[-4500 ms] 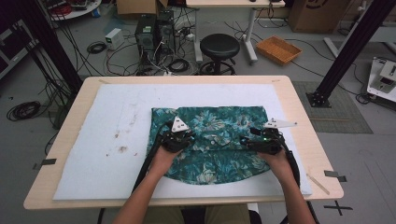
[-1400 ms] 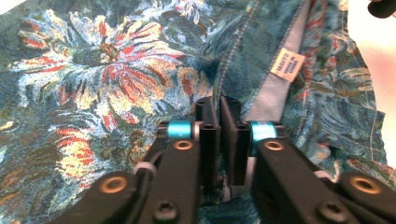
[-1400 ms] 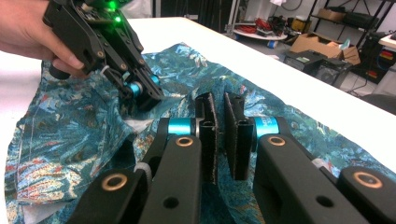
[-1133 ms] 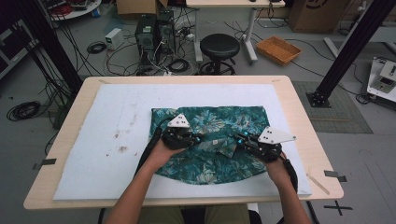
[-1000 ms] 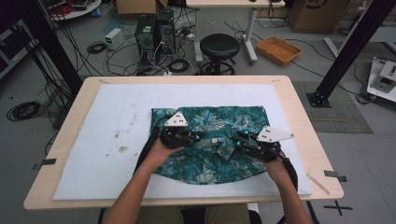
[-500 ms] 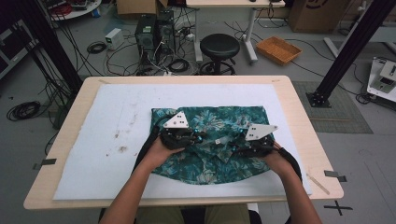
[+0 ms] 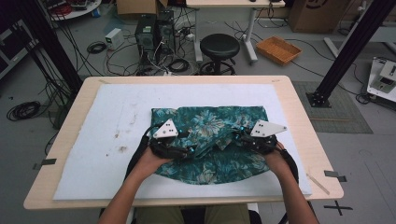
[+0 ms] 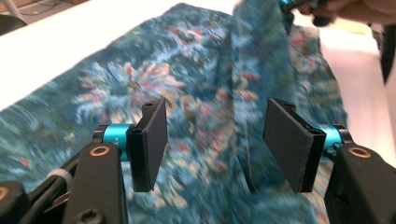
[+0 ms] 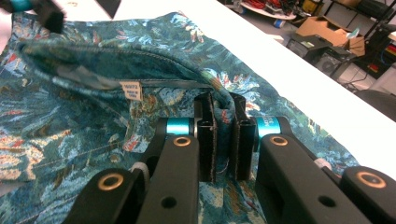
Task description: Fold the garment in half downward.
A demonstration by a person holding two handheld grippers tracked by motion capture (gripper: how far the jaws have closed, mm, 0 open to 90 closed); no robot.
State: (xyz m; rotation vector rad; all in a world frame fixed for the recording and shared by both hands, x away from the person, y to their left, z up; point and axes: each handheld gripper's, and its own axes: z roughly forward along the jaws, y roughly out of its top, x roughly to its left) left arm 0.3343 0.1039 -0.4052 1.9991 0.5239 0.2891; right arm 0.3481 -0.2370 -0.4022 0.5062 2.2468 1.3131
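- A teal floral garment (image 7: 210,140) is lying on a white mat (image 7: 93,140) that is covering the wooden worktop (image 7: 306,140), toward the near right of the mat.
- The left tool (image 8: 215,140) is hovering over the garment's left part with its jaws standing wide apart and nothing between them; the cloth beneath is looking blurred.
- The right tool (image 9: 223,135) is pinching a raised fold of the garment, its jaws pressed together on the cloth.
- Just beyond that fold, a small white label (image 9: 130,90) is showing inside an opened hem or neckline, though I cannot tell which.
- The person's forearms are covering the garment's near corners in the high view.
- Beyond the worktop's far edge, a black stool (image 7: 219,46), computer towers (image 7: 152,30) and tangled cables are sitting on the floor, with an orange tray (image 7: 279,49) farther right.
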